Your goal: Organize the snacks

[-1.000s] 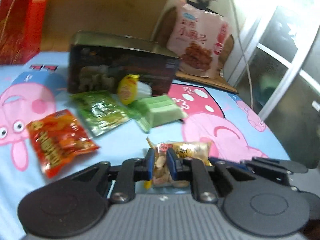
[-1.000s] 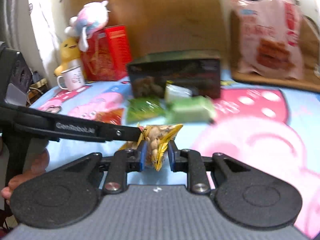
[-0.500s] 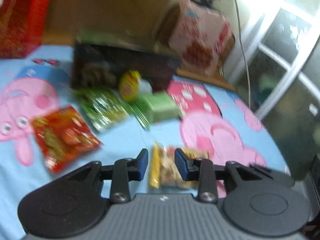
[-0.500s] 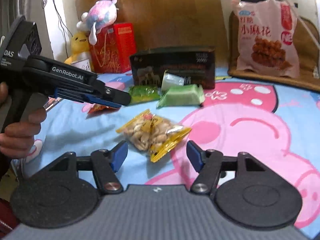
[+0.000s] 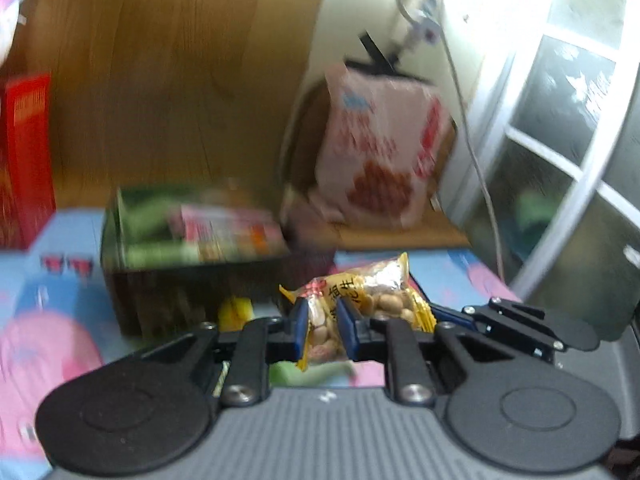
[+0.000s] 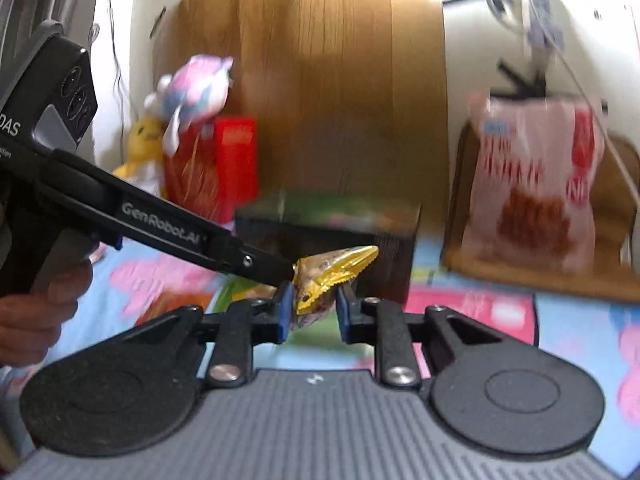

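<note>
Left claw (image 5: 323,323): blue pads are pinching one end of the yellow-and-clear peanut packet (image 5: 360,304), which is hanging in the air.
Right claw (image 6: 313,309): pads are standing narrow on either side of the same packet (image 6: 332,270); blur is making it hard to tell whether they are actually pressing it.
Packet place: it is hovering in front of the dark rectangular tin box (image 5: 192,264), above the blue cartoon-pig sheet (image 5: 48,320).
Packet writing: black Chinese characters are showing on the yellow panel, too blurred to read.
Tin box contents: green and pink wrappers are lying inside, blurred.
Tool label: the left claw's black arm (image 6: 168,228) is reading "GenRobot.AI"; "DAS" is showing on its housing.
Background: a big pink snack bag (image 6: 536,184) is leaning on the wall, lettering unreadable; a red box (image 6: 224,168) is standing beside a pink plush toy (image 6: 192,88).
</note>
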A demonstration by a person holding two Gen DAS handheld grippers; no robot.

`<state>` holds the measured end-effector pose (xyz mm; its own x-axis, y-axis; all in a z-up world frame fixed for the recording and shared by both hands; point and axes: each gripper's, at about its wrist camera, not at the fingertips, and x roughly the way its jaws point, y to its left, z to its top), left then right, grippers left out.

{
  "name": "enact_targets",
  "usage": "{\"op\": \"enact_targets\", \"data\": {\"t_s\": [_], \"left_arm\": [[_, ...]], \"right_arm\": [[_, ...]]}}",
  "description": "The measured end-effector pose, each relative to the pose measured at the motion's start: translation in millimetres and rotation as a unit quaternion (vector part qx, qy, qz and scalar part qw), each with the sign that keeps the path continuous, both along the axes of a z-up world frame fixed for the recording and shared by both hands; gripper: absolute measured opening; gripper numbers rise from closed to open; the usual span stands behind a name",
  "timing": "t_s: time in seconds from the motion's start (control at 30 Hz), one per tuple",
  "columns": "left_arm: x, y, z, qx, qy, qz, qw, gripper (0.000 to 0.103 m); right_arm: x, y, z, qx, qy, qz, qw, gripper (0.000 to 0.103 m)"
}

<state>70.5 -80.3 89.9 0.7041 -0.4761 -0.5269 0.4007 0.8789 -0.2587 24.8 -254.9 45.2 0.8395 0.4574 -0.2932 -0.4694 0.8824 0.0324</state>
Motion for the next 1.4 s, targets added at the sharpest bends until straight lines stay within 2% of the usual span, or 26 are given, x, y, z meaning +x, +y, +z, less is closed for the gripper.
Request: {"op": "enact_targets", "data": {"t_s": [0.2,0.4,0.43,0.5,0.57,0.63,0.73,0.8,0.87,0.93,1.0,1.03,1.1,1.17,1.27,1.4], "left_arm": [[56.2,-8.0,6.5,0.018,-0.017,0.031,0.9992,0.017],[94.3,-10.7,-9.9,0.028,-0.010,0.052,0.9982,0.017],[98.3,-10.5,-12.5,0.031,-0.010,0.059,0.9978,0.018],[101.7,-7.7,-14.5,0.037,-0.008,0.067,0.9970,0.018],[97.4,4.1,-13.3,0.021,-0.007,0.074,0.9970,0.018],[84.9,20.5,-9.8,-0.009,-0.008,0.077,0.9970,0.019],[59.0,36.4,-12.7,-0.027,-0.005,0.064,0.9975,0.019],[44.2,40.2,-22.4,-0.035,0.014,0.052,0.9979,0.019],[35.3,37.0,-36.8,-0.042,0.044,0.031,0.9977,0.019],[31.3,26.2,-54.0,-0.031,0.073,0.026,0.9965,0.019],[30.6,16.3,-69.3,-0.019,0.094,0.021,0.9951,0.019],[31.5,11.8,-76.1,-0.012,0.105,0.020,0.9942,0.022],[24.7,12.0,-78.5,-0.031,0.106,0.023,0.9936,0.022],[15.5,10.8,-75.3,-0.035,0.114,0.013,0.9928,0.022],[-7.1,3.8,-74.1,-0.018,0.104,0.003,0.9944,0.022],[-44.3,2.9,-75.7,-0.021,0.101,-0.018,0.9946,0.023]], "right_arm": [[72.4,4.2,6.6,0.019,-0.002,-0.011,1.000,0.026],[108.0,15.0,-7.3,0.018,0.010,-0.014,1.000,0.028],[110.2,15.6,-9.7,0.016,0.008,-0.018,1.000,0.031],[111.5,10.2,-13.5,0.019,0.003,-0.043,0.999,0.062],[109.4,-5.8,-12.8,0.047,-0.003,-0.066,0.997,0.065],[104.9,-28.4,-7.9,0.084,0.010,-0.074,0.994,0.065],[97.1,-64.0,-9.7,0.158,0.067,-0.066,0.983,0.064],[90.8,-76.3,-21.9,0.182,0.117,-0.050,0.975,0.052],[84.6,-77.4,-38.9,0.186,0.169,-0.034,0.967,0.044],[81.2,-67.7,-53.8,0.172,0.204,-0.026,0.963,0.036],[80.2,-52.3,-63.4,0.160,0.230,-0.005,0.960,0.021],[75.7,-45.5,-65.2,0.157,0.228,0.003,0.961,0.021],[66.5,-36.4,-60.4,0.137,0.219,0.004,0.966,0.021],[52.2,-32.7,-57.0,0.133,0.222,0.005,0.966,0.021],[22.5,-33.6,-55.6,0.130,0.217,0.010,0.967,0.021],[-17.5,-38.6,-55.1,0.130,0.205,0.013,0.970,0.024]]}}
